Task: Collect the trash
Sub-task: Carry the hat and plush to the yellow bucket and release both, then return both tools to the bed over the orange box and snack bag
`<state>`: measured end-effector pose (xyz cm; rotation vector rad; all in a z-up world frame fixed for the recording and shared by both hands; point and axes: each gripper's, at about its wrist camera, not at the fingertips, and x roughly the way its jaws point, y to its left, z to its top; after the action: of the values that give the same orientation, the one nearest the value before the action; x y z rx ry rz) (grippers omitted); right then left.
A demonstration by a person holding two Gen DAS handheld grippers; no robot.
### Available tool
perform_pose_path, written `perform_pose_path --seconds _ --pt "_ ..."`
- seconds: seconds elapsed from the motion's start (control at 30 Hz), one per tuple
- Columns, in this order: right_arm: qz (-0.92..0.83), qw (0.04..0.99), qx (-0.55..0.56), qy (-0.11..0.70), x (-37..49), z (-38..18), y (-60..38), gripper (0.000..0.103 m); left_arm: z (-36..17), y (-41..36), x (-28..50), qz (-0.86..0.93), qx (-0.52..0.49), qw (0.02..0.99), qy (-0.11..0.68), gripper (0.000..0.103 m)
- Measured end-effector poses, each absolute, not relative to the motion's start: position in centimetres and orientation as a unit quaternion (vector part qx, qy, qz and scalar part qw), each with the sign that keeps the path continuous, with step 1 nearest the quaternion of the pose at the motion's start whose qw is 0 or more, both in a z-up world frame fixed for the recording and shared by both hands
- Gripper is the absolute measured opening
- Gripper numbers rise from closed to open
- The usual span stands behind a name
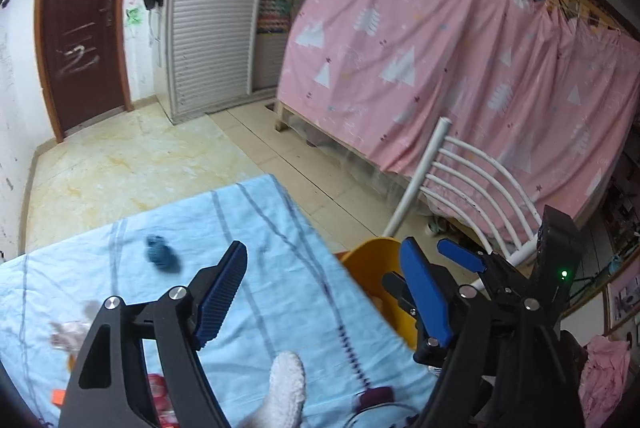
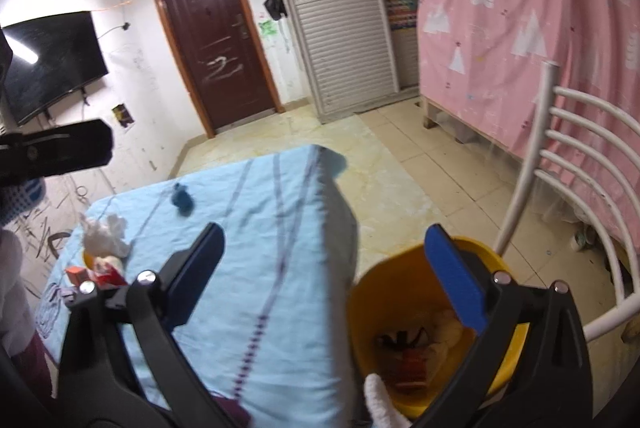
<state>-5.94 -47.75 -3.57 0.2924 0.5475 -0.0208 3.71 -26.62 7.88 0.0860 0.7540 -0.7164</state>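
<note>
A yellow bin (image 2: 404, 280) stands on the floor by the table's right edge, with a red box (image 2: 414, 364) and white paper in it. On the blue striped cloth (image 2: 256, 228) lie a dark blue wad (image 2: 182, 200), a crumpled white tissue (image 2: 106, 232) and red packaging (image 2: 102, 274). My right gripper (image 2: 326, 268) is open and empty, one finger over the bin, the other over the table. My left gripper (image 1: 324, 280) is open and empty above the cloth (image 1: 260, 228), with the blue wad (image 1: 160, 256) ahead to its left and the bin (image 1: 372, 268) to its right.
A white metal chair (image 2: 580, 156) stands just right of the bin, with a pink curtain (image 1: 440, 48) behind it. Tiled floor (image 1: 120, 164) runs to a brown door (image 2: 216, 40). A dark cable (image 1: 384, 408) lies at the cloth's near edge. A white gloved fingertip (image 1: 286, 384) shows low in both views.
</note>
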Motion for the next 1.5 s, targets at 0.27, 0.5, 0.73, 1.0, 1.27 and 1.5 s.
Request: perform_pose_path --seconds 0.27,0.5,0.73,1.0,1.27,1.5 --pt "0.031 0.955 0.106 0.275 -4.5 -2.2 -42.7 0.096 9.7 -18.9 4.7 -0.297 0.044 0.894 0.333 0.077" --pt "0.072 0.954 0.081 0.278 -3.4 -1.3 -38.5 0.096 10.1 -12.2 5.9 -0.258 0.038 0.908 0.329 0.081" --pt "0.114 0.947 0.056 0.295 -2.1 -1.3 -34.3 0.096 9.2 -7.4 6.2 -0.230 0.039 0.915 0.330 0.082" --pt "0.143 0.939 0.042 0.310 -1.4 -1.5 -31.0 0.096 5.9 -3.7 6.4 -0.213 0.053 0.907 0.360 0.084" --pt "0.153 0.933 0.035 0.324 -1.3 -2.2 -29.3 0.096 2.3 -2.1 6.5 -0.218 0.043 0.894 0.390 0.088" --pt "0.159 0.927 0.033 0.338 -1.6 -3.3 -28.5 0.096 -0.7 -1.9 6.5 -0.209 0.042 0.884 0.417 0.093"
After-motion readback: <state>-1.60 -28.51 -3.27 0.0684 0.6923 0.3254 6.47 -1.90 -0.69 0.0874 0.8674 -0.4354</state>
